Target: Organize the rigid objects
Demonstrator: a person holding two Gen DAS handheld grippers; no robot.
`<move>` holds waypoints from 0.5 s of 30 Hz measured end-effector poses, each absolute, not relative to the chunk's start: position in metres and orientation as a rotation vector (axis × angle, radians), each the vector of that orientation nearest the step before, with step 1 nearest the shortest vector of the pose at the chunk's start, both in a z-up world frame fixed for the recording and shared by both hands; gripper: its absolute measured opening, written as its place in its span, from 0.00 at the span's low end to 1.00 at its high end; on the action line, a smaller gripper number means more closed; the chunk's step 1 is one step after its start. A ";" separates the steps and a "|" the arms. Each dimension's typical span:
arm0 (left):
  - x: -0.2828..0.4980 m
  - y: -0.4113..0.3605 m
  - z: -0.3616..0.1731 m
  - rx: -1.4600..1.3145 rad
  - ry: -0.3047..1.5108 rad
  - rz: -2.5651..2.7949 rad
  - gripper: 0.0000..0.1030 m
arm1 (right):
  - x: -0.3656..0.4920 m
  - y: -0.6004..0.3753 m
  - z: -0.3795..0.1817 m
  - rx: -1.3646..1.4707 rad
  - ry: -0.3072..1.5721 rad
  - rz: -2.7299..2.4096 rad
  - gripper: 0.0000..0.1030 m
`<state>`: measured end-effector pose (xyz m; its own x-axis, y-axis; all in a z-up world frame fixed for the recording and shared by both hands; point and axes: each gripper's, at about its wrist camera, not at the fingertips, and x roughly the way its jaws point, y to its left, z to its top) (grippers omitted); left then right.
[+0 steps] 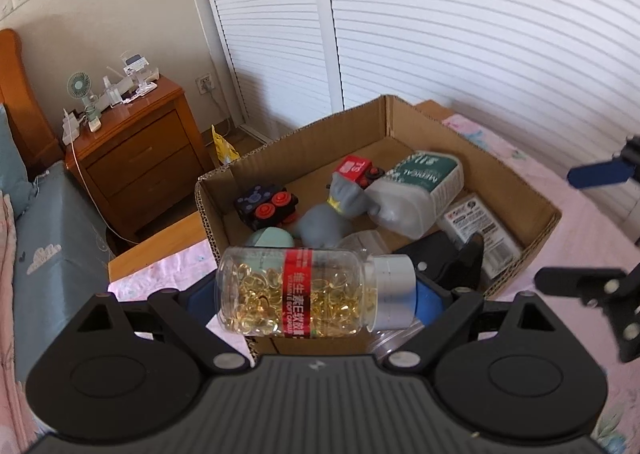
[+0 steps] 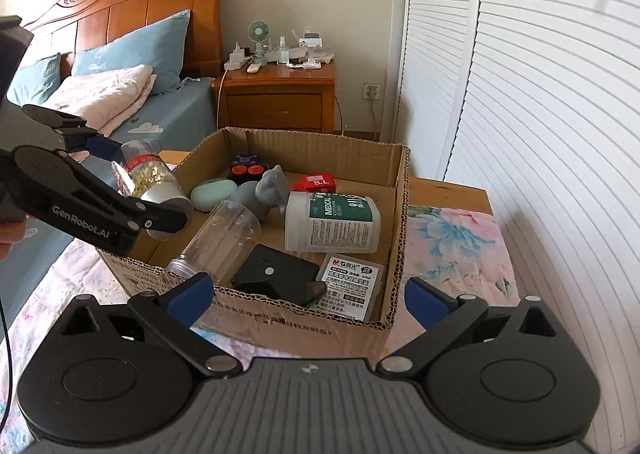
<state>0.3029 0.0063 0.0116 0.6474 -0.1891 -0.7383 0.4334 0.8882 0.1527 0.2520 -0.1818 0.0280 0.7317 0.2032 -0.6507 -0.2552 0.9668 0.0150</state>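
Note:
My left gripper is shut on a clear capsule bottle with a red label and silver cap, held sideways over the near-left edge of the cardboard box. The bottle also shows in the right wrist view, with the left gripper around it. My right gripper is open and empty, just in front of the box. In the box lie a white medical bottle, a grey figure, an empty clear bottle, a black case, a staple box and toy cars.
The box sits on a pink floral cloth over a wooden table. A bed with blue pillows lies to the left. A wooden nightstand with a small fan stands behind. White louvred doors fill the right side.

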 end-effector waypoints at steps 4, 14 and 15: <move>0.303 0.006 0.010 0.349 0.767 -0.357 0.92 | 0.251 -0.182 0.028 -0.064 0.708 0.255 1.00; 0.297 0.014 0.022 0.273 0.750 -0.327 0.94 | 0.244 -0.180 0.032 -0.056 0.705 0.264 1.00; 0.294 0.015 0.023 0.262 0.750 -0.325 0.94 | 0.243 -0.180 0.033 -0.054 0.708 0.263 1.00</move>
<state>0.2943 0.0154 0.0227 0.6860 -0.1939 -0.7013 0.3788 0.9181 0.1166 0.2429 -0.1800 0.0327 0.7284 0.2202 -0.6487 -0.2568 0.9657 0.0394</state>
